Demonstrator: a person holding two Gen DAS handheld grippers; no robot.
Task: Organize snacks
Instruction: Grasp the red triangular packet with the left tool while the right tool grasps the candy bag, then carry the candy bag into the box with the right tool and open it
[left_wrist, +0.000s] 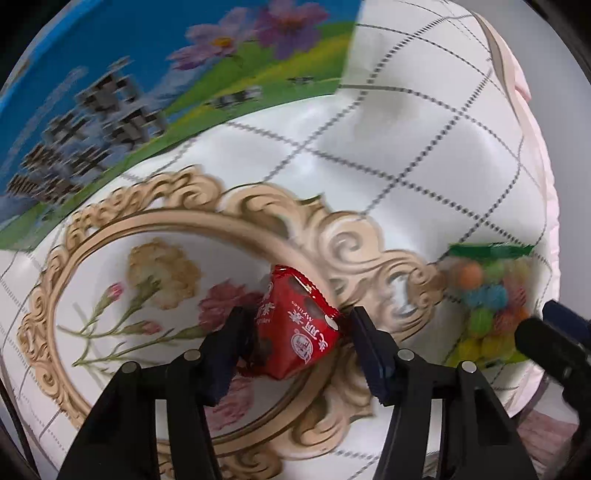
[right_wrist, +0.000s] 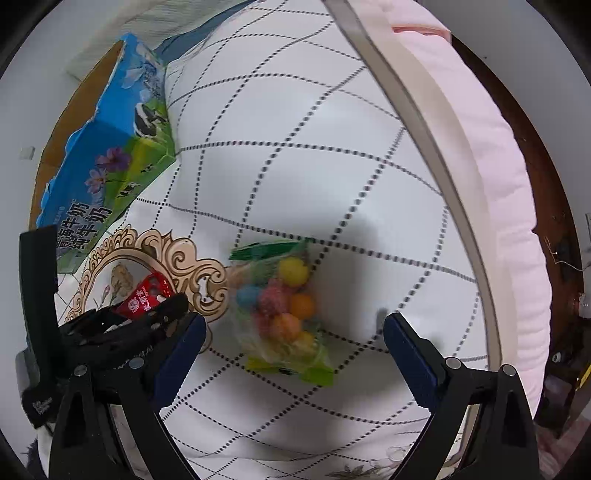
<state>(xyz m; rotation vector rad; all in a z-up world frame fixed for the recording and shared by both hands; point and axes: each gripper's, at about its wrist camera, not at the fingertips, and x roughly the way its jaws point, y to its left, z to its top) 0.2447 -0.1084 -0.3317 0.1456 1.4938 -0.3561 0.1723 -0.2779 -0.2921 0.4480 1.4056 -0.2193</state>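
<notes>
A: Where are the snacks?

B: Both lie on a white quilt (right_wrist: 295, 155) with a dotted grid. A red snack packet (left_wrist: 299, 325) rests inside a printed gold frame with flowers (left_wrist: 147, 229). A clear bag of colourful candy balls (right_wrist: 284, 306) lies just beside that frame.

A: And the tongs?

B: The left tongs (left_wrist: 295, 332) point down with the red packet between the fingers; the left finger touches it, while the right finger shows a small gap, so no firm clamp is visible. The right tongs (right_wrist: 293, 332) stand wide apart, straddling the candy bag without touching it.

A: Anything else?

B: A blue milk carton box (right_wrist: 110, 147) stands near the frame.
</notes>
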